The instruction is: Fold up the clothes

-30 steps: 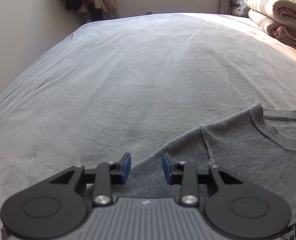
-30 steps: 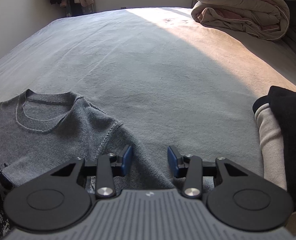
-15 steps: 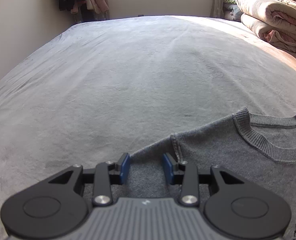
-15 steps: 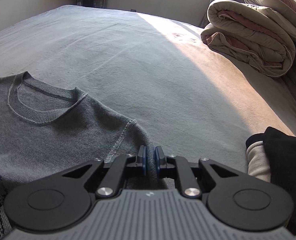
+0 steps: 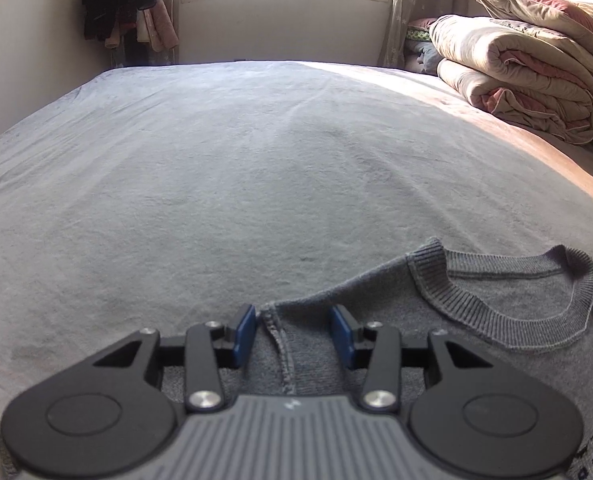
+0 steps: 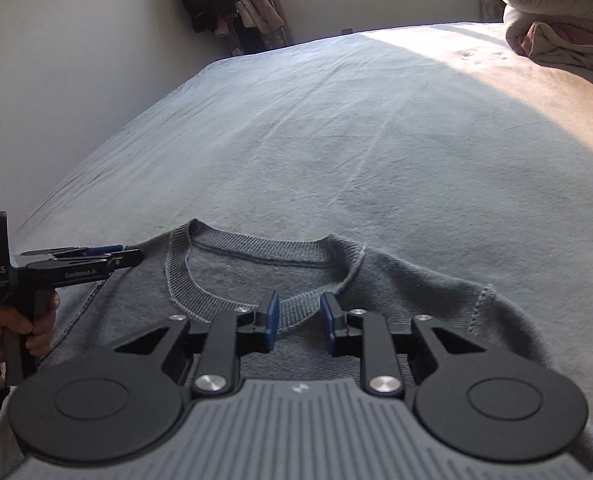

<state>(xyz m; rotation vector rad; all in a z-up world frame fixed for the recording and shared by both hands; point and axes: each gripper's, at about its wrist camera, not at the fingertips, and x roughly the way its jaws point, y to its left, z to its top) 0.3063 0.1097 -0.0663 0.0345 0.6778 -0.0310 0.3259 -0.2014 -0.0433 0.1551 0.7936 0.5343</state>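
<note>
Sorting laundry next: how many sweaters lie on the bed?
1: a grey sweater flat at the bed's near edge. More may lie out of view.

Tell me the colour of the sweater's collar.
Grey ribbed knit, matching the sweater; the collar shows best in the right wrist view.

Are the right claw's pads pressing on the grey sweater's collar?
Apart. In the right wrist view the right claw is open, and the ribbed collar of the grey sweater shows between its pads, clear of both.
</note>
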